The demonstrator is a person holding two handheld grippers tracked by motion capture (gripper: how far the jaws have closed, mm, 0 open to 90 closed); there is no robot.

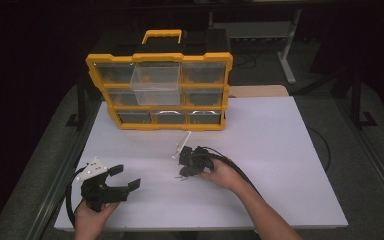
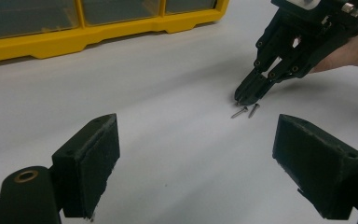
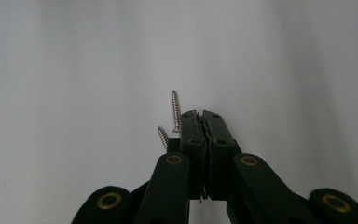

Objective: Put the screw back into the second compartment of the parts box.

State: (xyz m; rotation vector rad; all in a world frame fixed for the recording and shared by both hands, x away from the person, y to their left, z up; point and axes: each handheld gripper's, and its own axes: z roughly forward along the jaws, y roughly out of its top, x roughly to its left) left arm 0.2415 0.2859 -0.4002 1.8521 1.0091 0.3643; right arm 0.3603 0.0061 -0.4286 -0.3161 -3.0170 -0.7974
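Note:
Two small screws lie side by side on the white tabletop (image 1: 280,165): a longer screw (image 3: 175,109) and a second screw (image 3: 162,136), both just left of my right gripper's jaws. My right gripper (image 3: 204,114) points down at the table with its jaws pressed together, and I cannot make out anything between them. In the left gripper view the same screws (image 2: 239,112) rest just under the right gripper (image 2: 242,99). My left gripper (image 2: 200,158) hovers open and empty at the near left (image 1: 126,176), well apart from the right gripper (image 1: 182,175).
A yellow parts organizer (image 1: 157,57) stands upright at the table's far edge. One clear drawer (image 1: 155,82) is pulled out of its top middle. Dark floor surrounds the table on both sides.

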